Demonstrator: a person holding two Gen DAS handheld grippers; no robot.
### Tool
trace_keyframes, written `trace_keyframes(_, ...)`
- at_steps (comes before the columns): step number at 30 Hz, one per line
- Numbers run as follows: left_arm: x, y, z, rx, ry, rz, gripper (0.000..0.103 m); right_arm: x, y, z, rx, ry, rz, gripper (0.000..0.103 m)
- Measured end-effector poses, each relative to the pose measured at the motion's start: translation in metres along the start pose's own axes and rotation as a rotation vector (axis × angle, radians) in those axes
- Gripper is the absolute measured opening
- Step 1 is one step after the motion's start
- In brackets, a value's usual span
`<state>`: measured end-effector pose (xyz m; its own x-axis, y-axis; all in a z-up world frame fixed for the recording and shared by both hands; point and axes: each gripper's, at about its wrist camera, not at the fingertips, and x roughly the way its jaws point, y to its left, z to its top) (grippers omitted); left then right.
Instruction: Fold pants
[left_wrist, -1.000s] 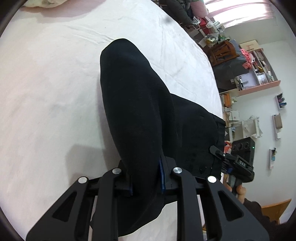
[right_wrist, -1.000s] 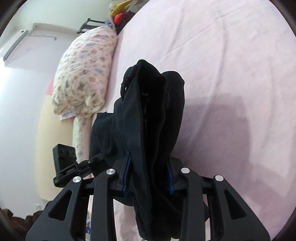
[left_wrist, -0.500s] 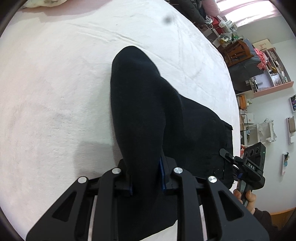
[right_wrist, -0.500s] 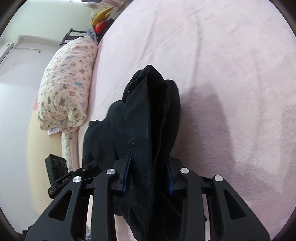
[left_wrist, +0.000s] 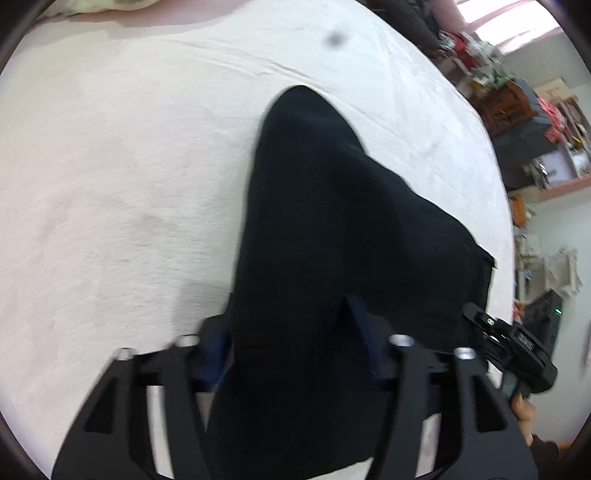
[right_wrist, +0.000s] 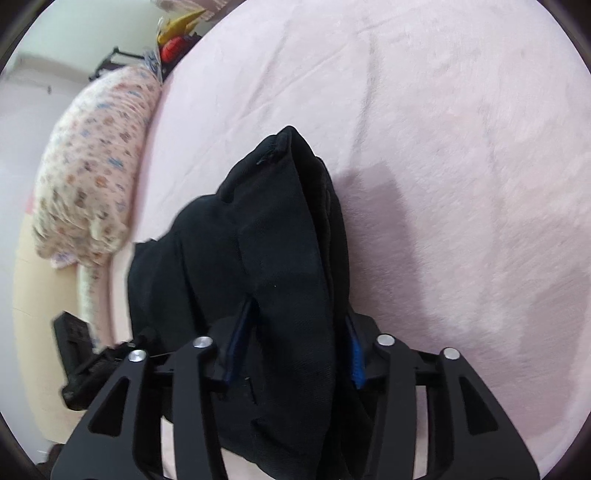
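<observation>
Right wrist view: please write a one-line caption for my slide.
Right gripper clamps bunched black pants above a pink bed, floral pillow at left.

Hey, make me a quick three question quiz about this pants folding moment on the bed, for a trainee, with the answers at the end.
1. True or false: the black pants lie on a pink bedspread.
2. Multiple choice: what does the right gripper have between its blue pads? A) a floral pillow B) a bunch of the black pants C) nothing
3. Fill in: in the right wrist view, the floral pillow lies to the ____ of the pants.

Key: 1 true; 2 B; 3 left. The left gripper also has pants fabric between its fingers.
</observation>
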<state>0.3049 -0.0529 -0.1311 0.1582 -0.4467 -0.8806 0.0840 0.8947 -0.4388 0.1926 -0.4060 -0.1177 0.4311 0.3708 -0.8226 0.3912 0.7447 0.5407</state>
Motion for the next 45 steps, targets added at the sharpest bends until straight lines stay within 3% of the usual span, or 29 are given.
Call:
trace_keyframes(4,-0.003,0.01,-0.002,-0.041,-0.012,0.049,0.093,-0.003,0.015,0.0,-0.101,-0.021,-0.125,0.068)
trace_keyframes(7,-0.009,0.018,-0.001,-0.069,-0.028,0.096,0.101,-0.009,0.022,0.0,-0.14,-0.048,-0.166,0.073)
trace_keyframes(10,-0.017,0.019,-0.002,-0.045,-0.048,0.141,0.101,-0.019,0.024,-0.001,-0.154,-0.096,-0.202,0.079)
trace_keyframes(12,-0.027,0.009,-0.006,0.022,-0.089,0.216,0.101,-0.028,0.027,-0.002,-0.169,-0.135,-0.226,0.079)
trace_keyframes(16,-0.059,-0.008,-0.013,0.117,-0.256,0.42,0.101,-0.042,0.035,-0.007,-0.215,-0.206,-0.261,0.079)
trace_keyframes(18,-0.074,-0.012,-0.017,0.121,-0.335,0.476,0.101,-0.051,0.043,-0.011,-0.252,-0.263,-0.278,0.079)
trace_keyframes(20,-0.092,-0.021,-0.024,0.144,-0.427,0.469,0.101,-0.061,0.052,-0.02,-0.301,-0.331,-0.245,0.079)
trace_keyframes(21,-0.098,-0.028,-0.027,0.167,-0.454,0.429,0.101,-0.065,0.059,-0.026,-0.347,-0.363,-0.216,0.079)
trace_keyframes(22,-0.102,-0.038,-0.033,0.211,-0.467,0.342,0.101,-0.066,0.067,-0.032,-0.395,-0.38,-0.2,0.079)
trace_keyframes(25,-0.091,-0.071,-0.039,0.315,-0.413,0.21,0.101,-0.053,0.088,-0.043,-0.523,-0.344,-0.186,0.079)
trace_keyframes(32,-0.048,-0.1,-0.049,0.401,-0.276,0.142,0.101,-0.027,0.097,-0.037,-0.554,-0.254,-0.163,0.079)
trace_keyframes(34,-0.035,-0.101,-0.052,0.412,-0.24,0.155,0.101,-0.016,0.098,-0.039,-0.558,-0.211,-0.169,0.079)
trace_keyframes(38,-0.003,-0.091,-0.057,0.385,-0.127,0.201,0.101,0.011,0.084,-0.044,-0.557,-0.101,-0.261,0.079)
trace_keyframes(43,0.025,-0.097,-0.068,0.472,-0.068,0.287,0.101,0.027,0.085,-0.054,-0.623,-0.106,-0.339,0.08)
trace_keyframes(45,0.028,-0.093,-0.067,0.439,-0.078,0.266,0.101,0.03,0.083,-0.054,-0.628,-0.115,-0.335,0.081)
